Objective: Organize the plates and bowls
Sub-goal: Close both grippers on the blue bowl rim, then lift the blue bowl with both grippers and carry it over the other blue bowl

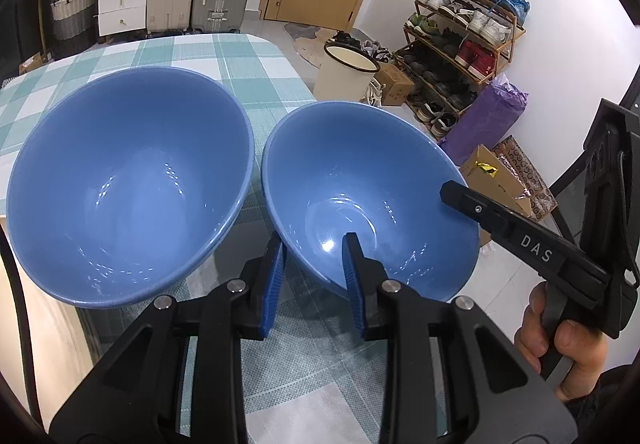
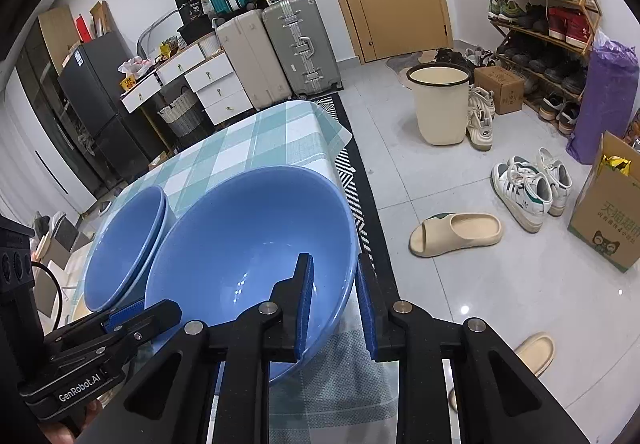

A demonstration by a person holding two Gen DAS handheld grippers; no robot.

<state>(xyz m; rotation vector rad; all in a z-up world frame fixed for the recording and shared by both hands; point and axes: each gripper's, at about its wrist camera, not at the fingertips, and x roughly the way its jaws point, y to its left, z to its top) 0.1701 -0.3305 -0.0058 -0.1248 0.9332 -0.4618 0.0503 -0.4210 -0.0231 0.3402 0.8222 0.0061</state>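
Two blue bowls sit side by side on the teal-and-white checked tablecloth (image 1: 240, 56), rims close but whether touching can't tell. The smaller blue bowl (image 1: 360, 184) is at the table's right edge, tilted, w/ both tools on its rim. Left gripper (image 1: 314, 280) straddles the near-left wall: one blue pad outside, the other inside, jaws part-spread w/ a gap visible btwn pads and wall, so not clearly pinching. Right gripper (image 2: 336, 308) straddles the same bowl (image 2: 248, 244) on its right-hand wall, one pad inside, one outside; pads sit near the wall but firm contact can't be told. In the left wrist view the right tool's finger marked "DAS" reaches over the far-right rim, person's right hand (image 1: 560, 344) on its handle. The larger blue bowl (image 1: 128, 188) stands left of it, upright, untouched; from the right wrist view it looks like two nested rims (image 2: 124, 244). Beyond: cream bin (image 2: 440, 104), suitcases (image 2: 276, 52), shoe rack (image 2: 540, 12), slide sandal (image 2: 456, 234) and sneakers (image 2: 528, 188) on the tile floor.
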